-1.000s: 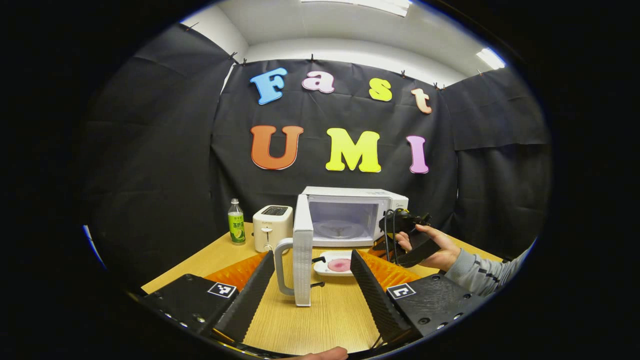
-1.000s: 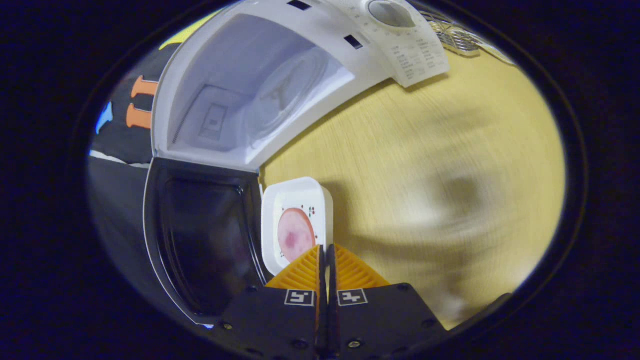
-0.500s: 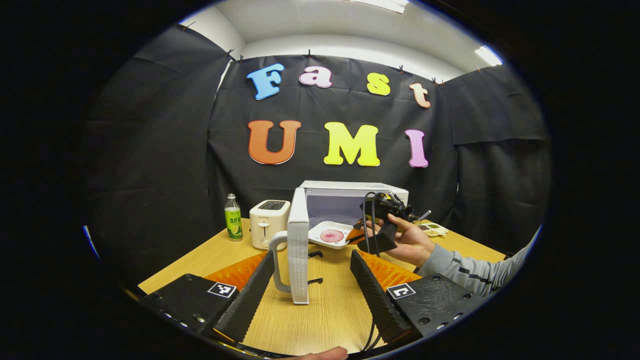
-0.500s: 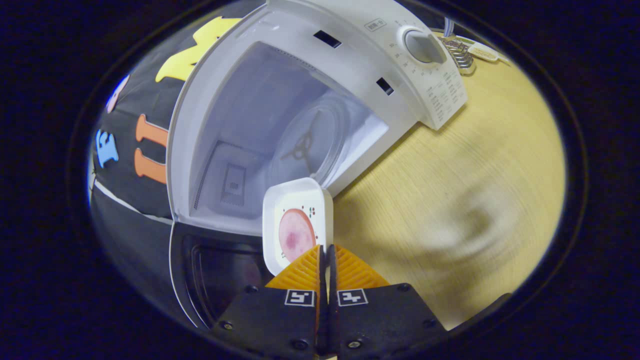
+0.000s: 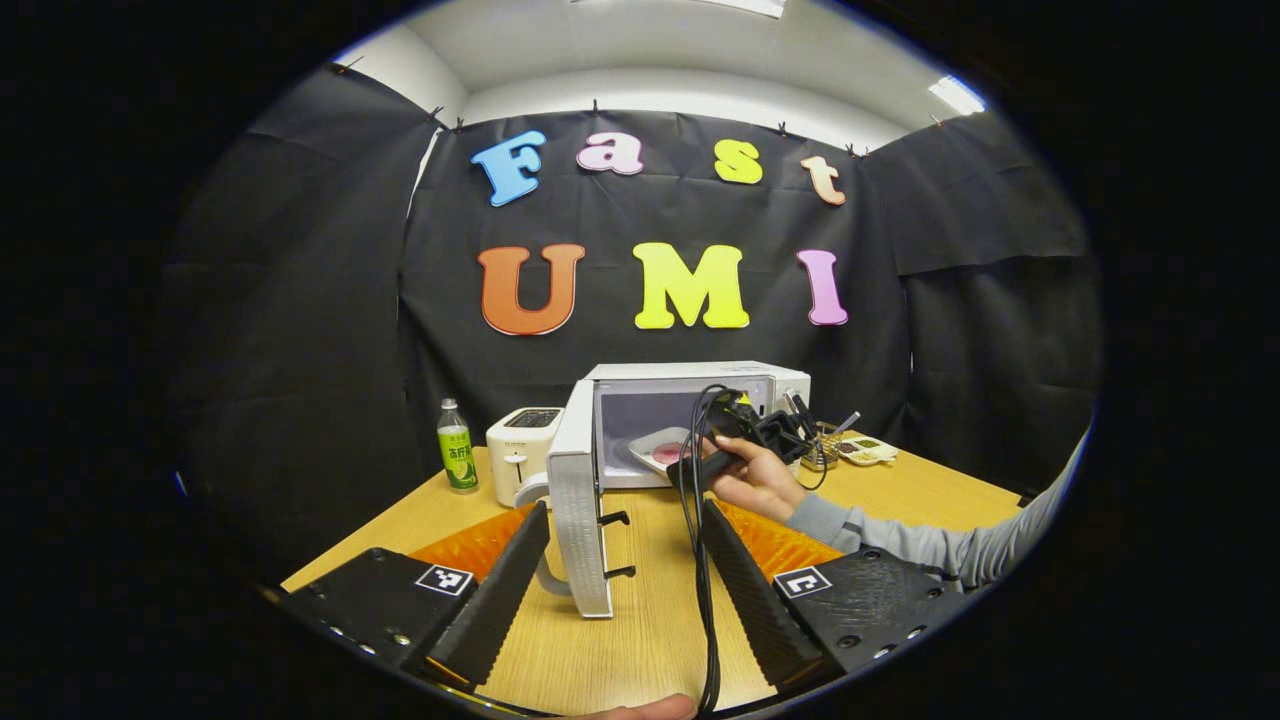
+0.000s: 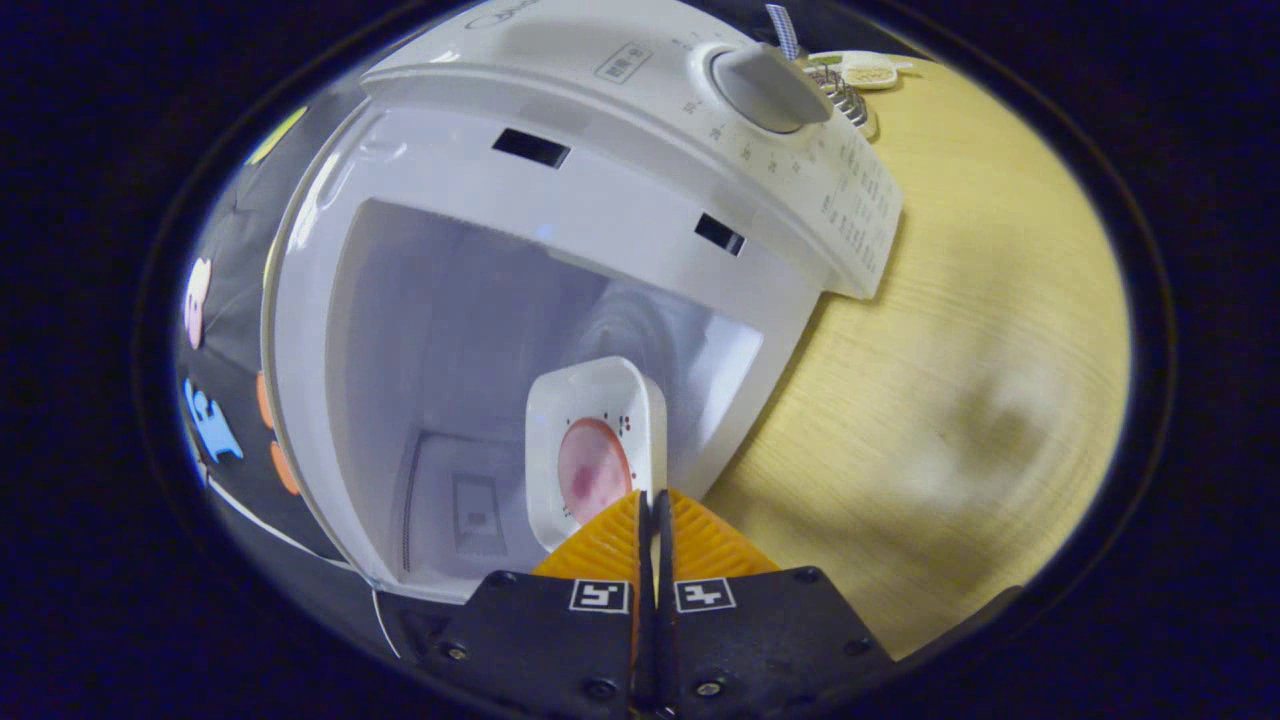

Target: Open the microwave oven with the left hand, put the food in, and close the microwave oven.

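Microwave oven (image 5: 700,400): centre of left gripper view, at the back of the wooden table (image 5: 640,610); cavity open. In right gripper view it takes the upper left and centre, tilted.
Door (image 5: 578,520): swung wide, seen edge-on, lower centre of left gripper view, handle facing left.
Dial (image 6: 765,75): top centre of right gripper view, on the control panel.
Plate (image 6: 597,450): white, square with rounded corners, food (image 6: 592,472) a pink round slice on it. Lower centre of right gripper view, in front of the cavity opening; whether it is past the threshold I cannot tell. In left gripper view it sits at the cavity mouth, centre of frame.
Right gripper (image 6: 652,498): fingers closed together, pinching the plate's near edge. In left gripper view it is held by a hand (image 5: 755,480) with a grey sleeve, centre right, cable hanging down.
Left gripper (image 5: 625,520): fingers spread wide, nothing between them, bottom of left gripper view, near side of the door.
Toaster (image 5: 520,450): white, left of the microwave oven.
Bottle (image 5: 457,460): green label, left of the toaster.
Small items (image 5: 855,450): right of the microwave oven, too small to identify.
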Action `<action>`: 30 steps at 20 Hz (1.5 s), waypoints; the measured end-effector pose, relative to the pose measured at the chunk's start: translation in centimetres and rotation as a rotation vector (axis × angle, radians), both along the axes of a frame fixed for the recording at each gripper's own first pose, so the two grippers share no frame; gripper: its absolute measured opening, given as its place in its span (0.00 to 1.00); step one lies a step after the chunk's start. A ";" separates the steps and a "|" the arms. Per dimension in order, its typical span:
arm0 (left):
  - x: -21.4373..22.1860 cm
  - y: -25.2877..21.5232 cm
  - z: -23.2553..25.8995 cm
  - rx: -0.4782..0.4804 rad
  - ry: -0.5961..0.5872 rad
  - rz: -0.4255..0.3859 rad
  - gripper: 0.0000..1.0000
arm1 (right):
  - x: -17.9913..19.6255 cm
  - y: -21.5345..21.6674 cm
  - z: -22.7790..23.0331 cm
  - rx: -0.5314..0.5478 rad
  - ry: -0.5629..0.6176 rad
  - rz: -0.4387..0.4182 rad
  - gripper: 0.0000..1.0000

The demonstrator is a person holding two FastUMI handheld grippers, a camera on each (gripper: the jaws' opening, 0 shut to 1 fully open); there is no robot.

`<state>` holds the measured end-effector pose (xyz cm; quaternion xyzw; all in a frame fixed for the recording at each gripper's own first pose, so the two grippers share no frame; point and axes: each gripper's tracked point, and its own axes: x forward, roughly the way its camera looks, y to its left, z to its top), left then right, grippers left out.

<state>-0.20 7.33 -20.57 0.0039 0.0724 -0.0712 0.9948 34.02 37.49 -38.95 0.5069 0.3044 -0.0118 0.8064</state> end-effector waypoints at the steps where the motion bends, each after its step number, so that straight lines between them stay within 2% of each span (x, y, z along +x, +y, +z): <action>1: 0.2 -0.1 0.0 0.002 0.001 -0.002 0.93 | 0.8 0.0 0.0 0.035 -0.030 -0.036 0.04; 3: 0.5 -0.2 -0.3 0.002 0.008 -0.002 0.93 | 1.9 0.5 -0.1 0.109 -0.056 -0.062 0.04; 6: 0.7 -0.4 -0.7 -0.015 0.015 -0.009 0.93 | 2.8 0.8 0.1 0.135 -0.099 -0.042 0.08; 7: 0.7 -0.5 -0.7 -0.019 0.015 -0.011 0.93 | 3.1 0.7 0.1 0.112 -0.114 -0.029 0.11; 8: 0.8 -0.5 -0.9 -0.021 0.018 -0.012 0.93 | 3.2 0.7 0.1 0.082 -0.125 -0.026 0.22; 9: 0.7 -0.6 -1.0 -0.024 0.023 -0.018 0.93 | 3.1 0.3 0.3 0.056 -0.134 -0.027 0.13; 13: 0.7 -0.6 -1.3 -0.033 0.033 -0.016 0.93 | 2.9 0.6 0.5 -0.003 -0.169 0.006 0.18; 14: 0.6 -0.5 -1.2 -0.033 0.030 -0.012 0.93 | 2.5 1.0 0.8 -0.001 -0.178 0.035 0.25; 15: 0.5 -0.4 -1.1 -0.032 0.028 -0.009 0.93 | 1.9 1.6 0.8 -0.011 -0.182 0.064 0.19; 16: 0.5 -0.2 -1.1 -0.030 0.027 -0.004 0.93 | 1.5 1.8 0.9 -0.028 -0.189 0.080 0.29; 17: 0.5 0.1 -1.1 -0.029 0.027 0.003 0.93 | 1.0 1.8 1.3 -0.054 -0.205 0.092 0.47; 18: 0.5 0.3 -1.0 -0.030 0.028 0.010 0.93 | 0.6 1.7 1.4 -0.087 -0.220 0.101 0.55; 19: 0.4 0.7 -0.8 -0.034 0.027 0.018 0.93 | 0.1 1.6 1.8 -0.116 -0.243 0.115 0.75; 20: 0.3 1.1 -0.6 -0.032 0.023 0.031 0.93 | -0.5 1.6 2.3 -0.153 -0.263 0.134 0.86; 21: 0.3 1.7 -0.4 -0.025 0.014 0.048 0.93 | -1.1 1.4 3.0 -0.187 -0.293 0.152 0.90; 22: 0.2 2.4 -0.4 -0.015 0.010 0.069 0.93 | -1.9 1.3 3.7 -0.232 -0.328 0.174 0.99; 25: -0.2 4.1 -0.5 -0.010 0.014 0.112 0.93 | -4.6 0.8 6.2 -0.390 -0.442 0.261 0.99; 28: -0.6 5.6 -0.1 -0.018 0.011 0.138 0.93 | -7.9 -0.3 8.4 -0.623 -0.548 0.399 0.99; 30: -0.7 6.5 0.1 -0.011 0.001 0.155 0.93 | -10.0 -1.0 10.8 -0.717 -0.633 0.452 1.00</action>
